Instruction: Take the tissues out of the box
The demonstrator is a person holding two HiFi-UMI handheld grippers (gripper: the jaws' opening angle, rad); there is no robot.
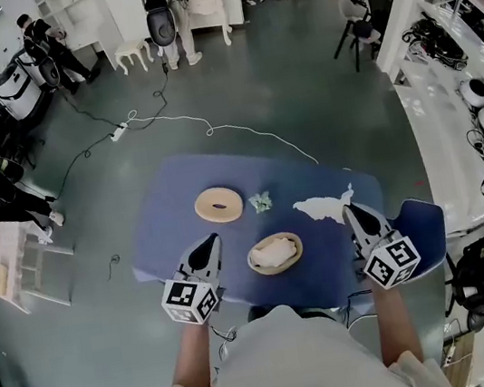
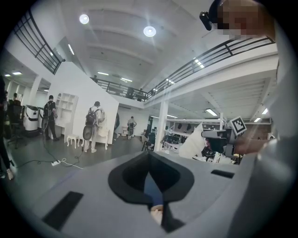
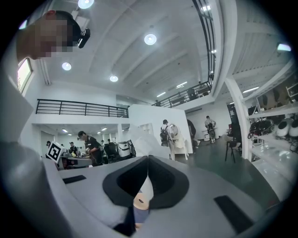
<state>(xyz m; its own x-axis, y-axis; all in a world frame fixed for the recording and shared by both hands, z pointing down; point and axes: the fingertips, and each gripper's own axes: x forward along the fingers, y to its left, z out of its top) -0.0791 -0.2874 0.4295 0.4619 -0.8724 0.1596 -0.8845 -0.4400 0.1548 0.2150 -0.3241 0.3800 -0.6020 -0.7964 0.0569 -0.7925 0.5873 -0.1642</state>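
Observation:
A round wooden tissue box (image 1: 296,246) sits on the blue table (image 1: 170,232), with white tissue (image 1: 273,253) bunched inside it. My right gripper (image 1: 348,210) hovers to the box's right and is shut on a white tissue sheet (image 1: 322,207), which spreads out to the left above the table. In the right gripper view this sheet (image 3: 141,139) rises from between the closed jaws of the right gripper (image 3: 147,159). My left gripper (image 1: 210,239) hangs to the left of the box, apart from it. In the left gripper view its tip (image 2: 149,155) shows the jaws meeting with nothing held.
A round wooden ring-shaped lid (image 1: 218,205) and a small crumpled greenish scrap (image 1: 261,201) lie farther back on the table. A blue chair (image 1: 422,227) stands at the table's right end. A white cable (image 1: 240,128) runs over the floor behind. Benches with equipment line the right.

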